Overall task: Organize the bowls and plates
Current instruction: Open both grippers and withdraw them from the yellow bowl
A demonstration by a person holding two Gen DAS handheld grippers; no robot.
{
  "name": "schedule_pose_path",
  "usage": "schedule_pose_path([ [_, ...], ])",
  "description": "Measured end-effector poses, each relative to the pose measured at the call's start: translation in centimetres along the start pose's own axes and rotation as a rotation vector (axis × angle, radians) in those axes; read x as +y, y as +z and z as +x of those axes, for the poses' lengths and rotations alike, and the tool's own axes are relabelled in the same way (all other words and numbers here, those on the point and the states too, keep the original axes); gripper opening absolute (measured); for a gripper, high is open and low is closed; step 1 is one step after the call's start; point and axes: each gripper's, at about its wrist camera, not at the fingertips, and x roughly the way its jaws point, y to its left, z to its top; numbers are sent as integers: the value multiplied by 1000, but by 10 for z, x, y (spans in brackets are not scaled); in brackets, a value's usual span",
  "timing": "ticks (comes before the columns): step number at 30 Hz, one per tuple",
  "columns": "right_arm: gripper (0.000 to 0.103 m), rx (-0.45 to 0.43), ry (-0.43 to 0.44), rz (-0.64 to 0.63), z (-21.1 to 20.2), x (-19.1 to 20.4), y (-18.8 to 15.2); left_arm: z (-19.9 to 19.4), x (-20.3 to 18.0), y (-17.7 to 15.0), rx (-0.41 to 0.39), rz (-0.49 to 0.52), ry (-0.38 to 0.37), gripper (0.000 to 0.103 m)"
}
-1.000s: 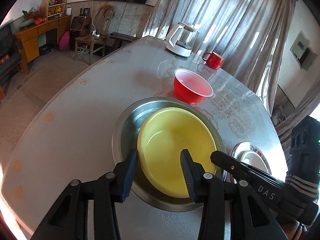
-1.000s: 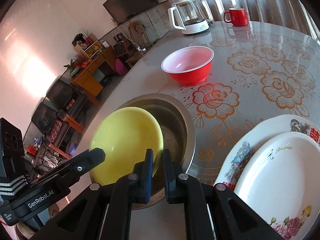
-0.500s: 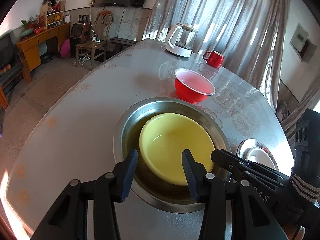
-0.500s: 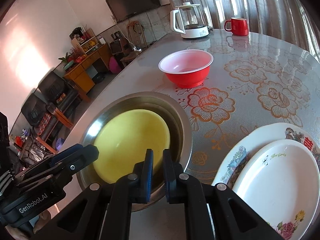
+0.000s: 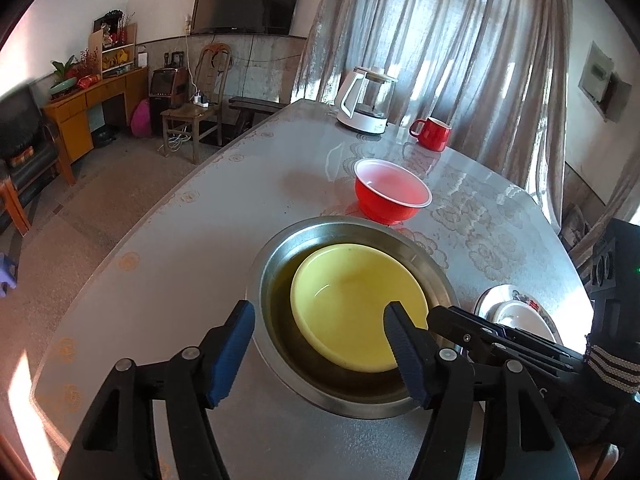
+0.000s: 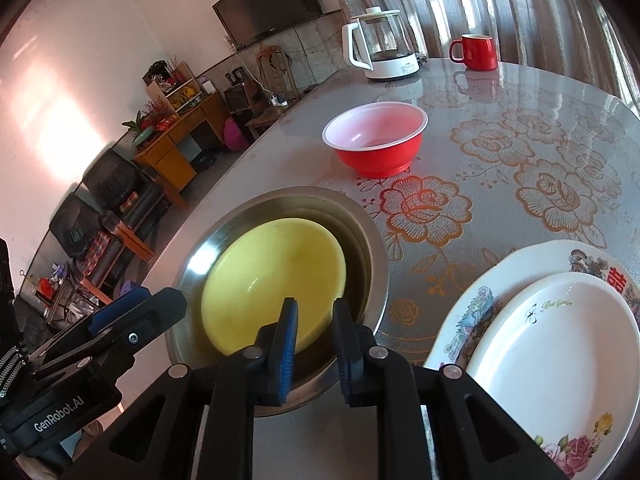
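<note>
A yellow bowl [image 5: 360, 304] [image 6: 272, 280] lies flat inside a wide steel basin [image 5: 272, 264] [image 6: 372, 256] near the table's front edge. My left gripper [image 5: 320, 344] hovers over the basin's near side. Its jaws are opening and nothing is pressed between them. My right gripper [image 6: 316, 332] is at the bowl's near rim. Its jaws are opening a little, and the rim sits loosely in the gap. A red bowl [image 5: 390, 194] [image 6: 376, 140] stands beyond the basin. A white plate [image 6: 560, 352] rests on a flowered plate [image 6: 480, 292] to the right.
A glass kettle [image 5: 366, 102] [image 6: 380, 48] and a red mug [image 5: 432, 132] [image 6: 476, 52] stand at the table's far end by the curtains. The table edge runs close along the left of the basin. Chairs and a desk stand on the floor beyond.
The yellow bowl, held tilted on the basin's rim a second ago, now lies flat in the basin. The right jaws have parted slightly and the left jaws have spread much wider.
</note>
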Motion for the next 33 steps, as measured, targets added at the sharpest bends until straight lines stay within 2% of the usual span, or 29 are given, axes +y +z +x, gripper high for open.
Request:
schedule_pose_path([
  [13,31,-45,16,75,-15,-19,12,-6,0,3,-25,13,54,77],
  [19,36,-46,20,100,-16,-28,20,-1,0,4,-8,14,61,78],
  [26,38,-31,27,143,-13,-42,27,2,-1,7,-8,19,67,84],
  [33,38,-24,22,173,-12,-54,27,1,-4,8,-23,59,108,91],
])
